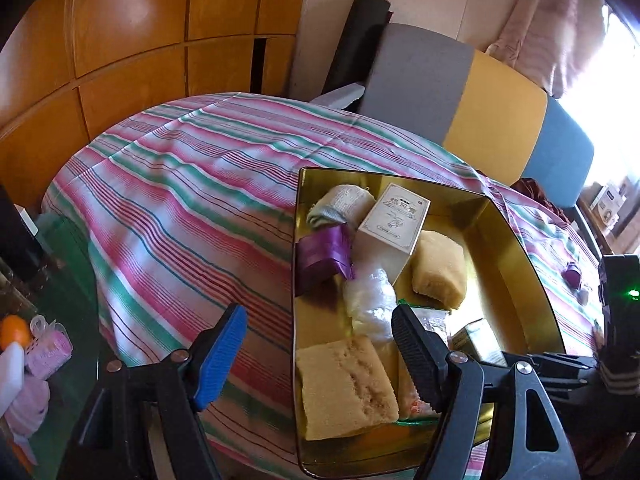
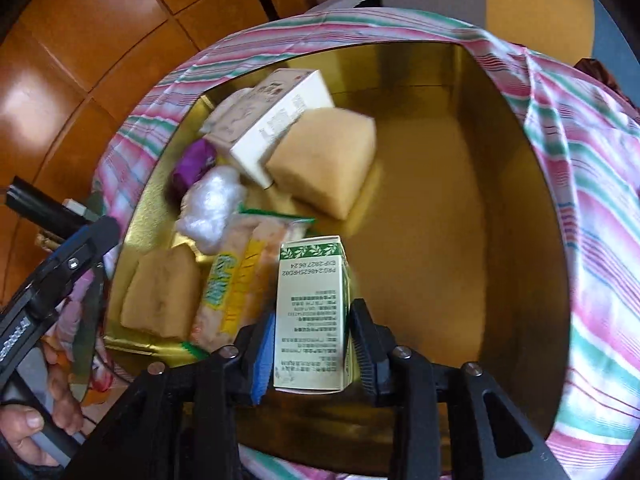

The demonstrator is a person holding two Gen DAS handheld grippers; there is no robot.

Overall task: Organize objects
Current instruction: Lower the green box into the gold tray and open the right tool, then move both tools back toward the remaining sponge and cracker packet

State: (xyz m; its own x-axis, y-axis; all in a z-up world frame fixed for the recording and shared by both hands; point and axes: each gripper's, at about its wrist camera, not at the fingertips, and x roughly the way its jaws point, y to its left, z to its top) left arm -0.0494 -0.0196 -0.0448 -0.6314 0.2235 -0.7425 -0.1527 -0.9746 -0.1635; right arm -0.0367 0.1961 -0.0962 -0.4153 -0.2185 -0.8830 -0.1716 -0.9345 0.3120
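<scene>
A gold tin box (image 1: 520,248) (image 2: 460,216) sits on a striped cloth. In it lie two yellow sponges (image 1: 344,388) (image 1: 440,268), a white carton (image 1: 394,224), a purple packet (image 1: 324,254), a clear plastic wad (image 1: 370,300), a snack packet (image 2: 236,284) and a rolled cloth (image 1: 340,204). My right gripper (image 2: 312,356) is shut on a small green-and-white box (image 2: 314,312), held inside the tin above its bare floor. My left gripper (image 1: 320,352) is open and empty, over the tin's left rim.
The striped cloth (image 1: 180,200) covers the table left of the tin. Wooden cabinets (image 1: 140,40) stand behind. A grey, yellow and blue chair back (image 1: 480,100) is at the far right. Pink items and an orange (image 1: 16,332) lie at the lower left. A small purple object (image 1: 572,274) lies right of the tin.
</scene>
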